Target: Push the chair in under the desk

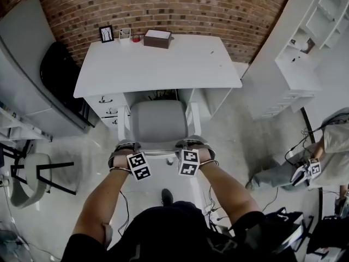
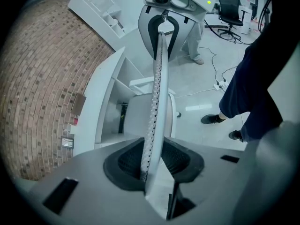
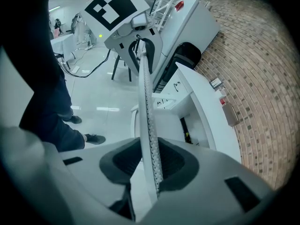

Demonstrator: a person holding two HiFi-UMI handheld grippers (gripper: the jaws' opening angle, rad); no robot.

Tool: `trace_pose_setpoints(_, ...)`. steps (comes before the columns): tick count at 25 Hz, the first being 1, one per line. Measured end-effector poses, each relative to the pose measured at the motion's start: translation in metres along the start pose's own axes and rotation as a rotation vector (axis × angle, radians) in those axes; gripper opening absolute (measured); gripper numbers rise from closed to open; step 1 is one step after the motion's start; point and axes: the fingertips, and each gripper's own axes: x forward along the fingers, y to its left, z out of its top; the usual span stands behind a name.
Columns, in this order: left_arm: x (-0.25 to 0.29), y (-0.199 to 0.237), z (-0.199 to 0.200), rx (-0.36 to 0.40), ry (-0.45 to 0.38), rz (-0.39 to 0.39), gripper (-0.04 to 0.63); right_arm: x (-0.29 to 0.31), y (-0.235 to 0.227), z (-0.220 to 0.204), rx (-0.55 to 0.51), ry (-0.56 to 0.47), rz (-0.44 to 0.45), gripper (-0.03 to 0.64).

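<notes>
Left gripper (image 1: 124, 147) and right gripper (image 1: 192, 145) each clench the backrest's top edge on the chair (image 1: 159, 120), its seat just ahead of them partly under the desk (image 1: 109, 70), a brown box (image 1: 157, 38) far beyond.

The chair (image 1: 158, 120), grey seat and white arms, stands upright facing the white desk (image 1: 158, 64), its seat front at the kneehole.

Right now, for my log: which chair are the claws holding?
The white chair at the desk: left claw and right claw clamp its backrest. The black-legged chair stands apart, left.
</notes>
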Motion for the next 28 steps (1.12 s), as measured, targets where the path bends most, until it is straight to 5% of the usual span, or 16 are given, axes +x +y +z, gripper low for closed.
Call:
trace_pose_setpoints(22,0.017,0.021,0.018,0.028,0.031,-0.017,0.098,0.012,-0.035,-0.021,-0.03,0.01,0.014,0.112)
trace_pose_setpoints(25,0.011,0.02,0.021,-0.007,-0.011,0.005,0.114,0.01,-0.034,-0.024,-0.013,0.004,-0.006,0.137)
trace_pose_setpoints(28,-0.004,0.017,0.021,-0.074,-0.093,0.031,0.204,-0.001,-0.03,-0.02,0.053,-0.04,-0.022,0.241)
